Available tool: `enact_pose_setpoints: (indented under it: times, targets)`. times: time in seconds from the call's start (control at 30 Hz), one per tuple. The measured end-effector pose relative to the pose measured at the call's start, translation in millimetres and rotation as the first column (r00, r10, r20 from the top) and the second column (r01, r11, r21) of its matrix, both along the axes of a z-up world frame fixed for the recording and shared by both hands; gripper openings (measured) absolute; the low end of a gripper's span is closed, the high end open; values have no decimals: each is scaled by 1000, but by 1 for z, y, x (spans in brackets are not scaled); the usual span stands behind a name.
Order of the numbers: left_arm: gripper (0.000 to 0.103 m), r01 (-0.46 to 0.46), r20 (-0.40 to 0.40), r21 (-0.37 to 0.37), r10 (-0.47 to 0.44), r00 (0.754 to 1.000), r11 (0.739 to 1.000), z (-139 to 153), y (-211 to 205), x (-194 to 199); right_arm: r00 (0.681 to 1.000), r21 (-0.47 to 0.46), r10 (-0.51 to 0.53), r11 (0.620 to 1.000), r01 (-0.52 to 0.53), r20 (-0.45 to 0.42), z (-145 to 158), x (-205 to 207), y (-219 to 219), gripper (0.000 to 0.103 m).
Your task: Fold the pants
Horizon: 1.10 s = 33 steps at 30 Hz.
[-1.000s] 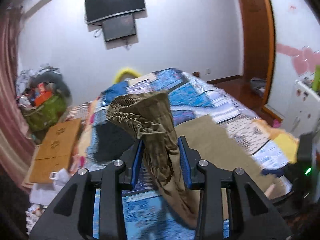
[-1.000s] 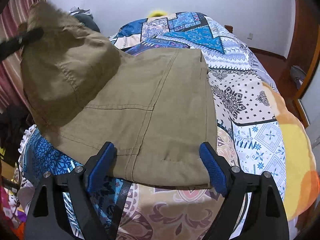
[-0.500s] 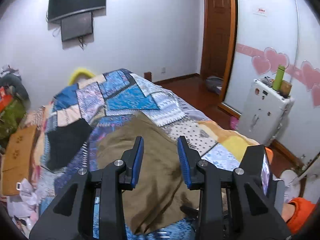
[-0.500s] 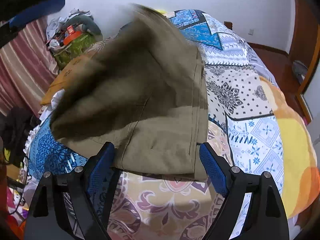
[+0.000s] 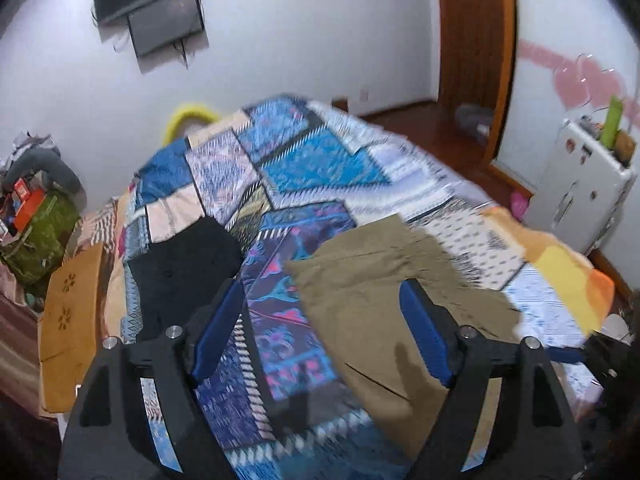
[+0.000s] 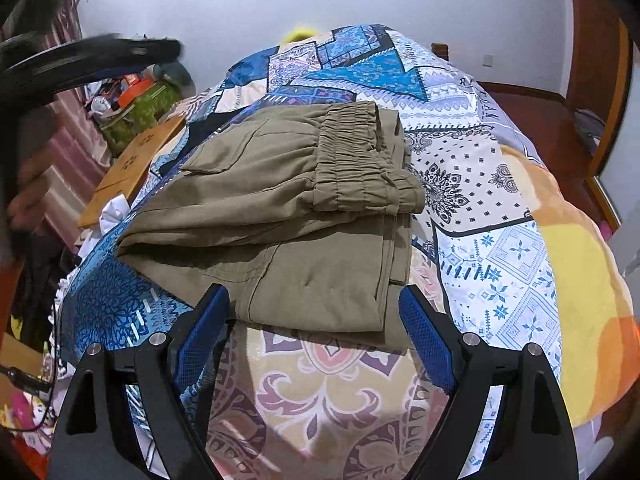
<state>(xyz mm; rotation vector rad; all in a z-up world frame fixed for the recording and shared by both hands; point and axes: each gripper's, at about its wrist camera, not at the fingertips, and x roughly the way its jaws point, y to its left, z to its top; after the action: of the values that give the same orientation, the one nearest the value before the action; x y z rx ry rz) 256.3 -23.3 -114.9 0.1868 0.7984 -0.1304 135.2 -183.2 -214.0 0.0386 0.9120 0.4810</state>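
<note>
Since the left jaws had just been opening, with no cloth between them, the entries below treated the fold as released.

Left hand-held gripper (image 5: 320, 332): released, jaws wide apart; only quilt and the pants' near edge showed past them. A second earlier it had pinched the gathered waistband and carried it in the air.

Right hand-held gripper (image 6: 316, 332): released, empty, poised just short of the near edge of the pants; unchanged across the second.

Khaki pants (image 6: 288, 208): lay on the patchwork quilt (image 6: 500, 240) of the bed, folded into a compact stack. Elastic waistband (image 6: 360, 156) now rested on top, toward the far right of the stack; earlier that layer was lifted at the left.

Stack quality: upper layer sat slightly askew, left edge bulging; lower layer showed beyond it at the near side.

Black garment (image 5: 180, 264): lay flat on the quilt, left of the pants, apart from them.

Judgement: cross-fold looked done; task near its end. Remaining, probably, smoothing or squaring edges.
</note>
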Motion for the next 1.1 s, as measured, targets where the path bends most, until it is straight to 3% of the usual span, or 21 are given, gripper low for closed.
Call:
enact_pose_setpoints:
  times: [0.07, 0.1, 0.23, 0.33, 0.43, 0.47, 0.57, 0.63, 0.7, 0.87, 1.0, 1.1]
  targets:
    - [84, -11, -70, 10, 12, 997, 1000, -16, 5, 38, 1000, 21, -5, 1000, 5, -23, -4, 2, -1, 85]
    - [92, -6, -116, 6, 6, 993, 1000, -26, 7, 54, 999, 44, -8, 999, 9, -39, -7, 3, -3, 86]
    - [93, -57, -302, -16, 50, 952, 998, -76, 16, 127, 999, 75, -25, 997, 27, -38, -10, 2, -3, 87]
    - [93, -76, -383, -26, 61, 922, 997, -105, 13, 159, 1000, 62, -26, 998, 27, -15, -10, 0, -1, 87]
    - [96, -82, -451, 93, 115, 885, 992, -145, 3, 179, 999, 63, -32, 997, 32, -1, -11, 0, -1, 88]
    - [103, -66, -444, 158, 130, 887, 985, -158, -1, 178, 999, 64, -35, 997, 35, -1, -10, 0, -2, 88]
    - [103, 16, -322, 225, 59, 945, 974, -162, -2, 156, 999, 47, -48, 998, 48, 8, -6, 4, -5, 88]
    - [103, 30, -287, 274, 52, 957, 961, -158, 4, 140, 995, 12, -72, 997, 71, 72, 3, 1, -9, 88]
    - [103, -1, -281, 274, 81, 956, 962, -154, 18, 127, 992, -26, -75, 997, 78, 105, 9, 1, -11, 88]
    - [103, -100, -280, 185, 150, 948, 978, -142, 73, 82, 987, -54, -90, 994, 98, 132, 17, 3, -17, 88]
    - [103, -145, -315, 53, 154, 937, 988, -129, 114, 36, 980, -30, -100, 994, 107, 172, 29, 0, -18, 88]
    - [103, -204, -370, -67, 166, 914, 977, -130, 142, 0, 979, -27, -59, 997, 66, 195, 38, 4, -10, 88]
